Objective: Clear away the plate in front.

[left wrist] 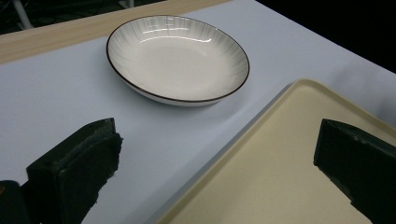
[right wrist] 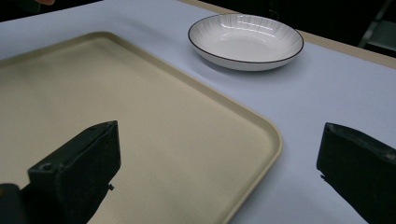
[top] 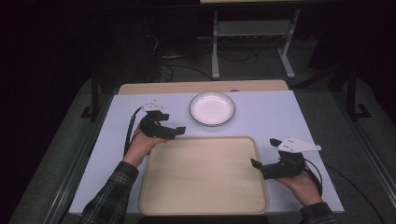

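Nearest the lower edge of the high view, a beige tray (top: 203, 175) is seen on the pale table (top: 261, 116). At its right rim the right gripper (top: 258, 165) is held with jaws apart, gripping nothing. At the tray's upper left corner the left gripper (top: 177, 132) is likewise spread wide. Farther up, centre frame, a white dish (top: 212, 108) is set just beyond the tray.

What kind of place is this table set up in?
Probably a lab or recording studio rather than a home: a white-covered table holds just a beige tray and a white dish, with dark surroundings, floor cables and a metal stand behind.
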Demonstrator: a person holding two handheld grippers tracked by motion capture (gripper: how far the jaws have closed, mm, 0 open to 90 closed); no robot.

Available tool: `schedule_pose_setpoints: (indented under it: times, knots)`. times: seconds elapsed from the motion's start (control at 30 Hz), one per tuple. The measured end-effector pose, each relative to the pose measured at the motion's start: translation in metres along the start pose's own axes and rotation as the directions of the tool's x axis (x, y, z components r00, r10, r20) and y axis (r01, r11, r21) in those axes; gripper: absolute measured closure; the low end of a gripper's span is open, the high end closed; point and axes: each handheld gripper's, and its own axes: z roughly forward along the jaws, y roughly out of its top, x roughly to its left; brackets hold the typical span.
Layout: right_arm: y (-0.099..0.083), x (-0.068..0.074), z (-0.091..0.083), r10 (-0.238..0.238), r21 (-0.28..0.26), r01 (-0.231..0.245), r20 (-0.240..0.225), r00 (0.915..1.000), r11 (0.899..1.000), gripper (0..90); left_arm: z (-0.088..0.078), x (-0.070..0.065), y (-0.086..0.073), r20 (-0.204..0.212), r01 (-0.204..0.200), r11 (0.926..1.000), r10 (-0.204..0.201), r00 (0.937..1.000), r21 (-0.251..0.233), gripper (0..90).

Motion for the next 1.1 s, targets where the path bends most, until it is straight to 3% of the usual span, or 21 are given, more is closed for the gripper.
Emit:
schedule_pose_setpoints:
  times: [0.4,1.1]
  knots:
    - [0.0,-0.001,-0.001,0.001,-0.004,-0.001,0.0,1.0,1.0,0.0,0.016,0.004,0.012,0.003,0.016,0.9998,-0.016,0.9999,0.013,0.0]
    - [0.001,-0.002,-0.002,0.009,-0.007,-0.009,-0.006,0.9999,1.0,0.0,0.049,0.018,0.025,-0.046,0.063,0.9957,-0.06,0.9971,0.067,0.0]
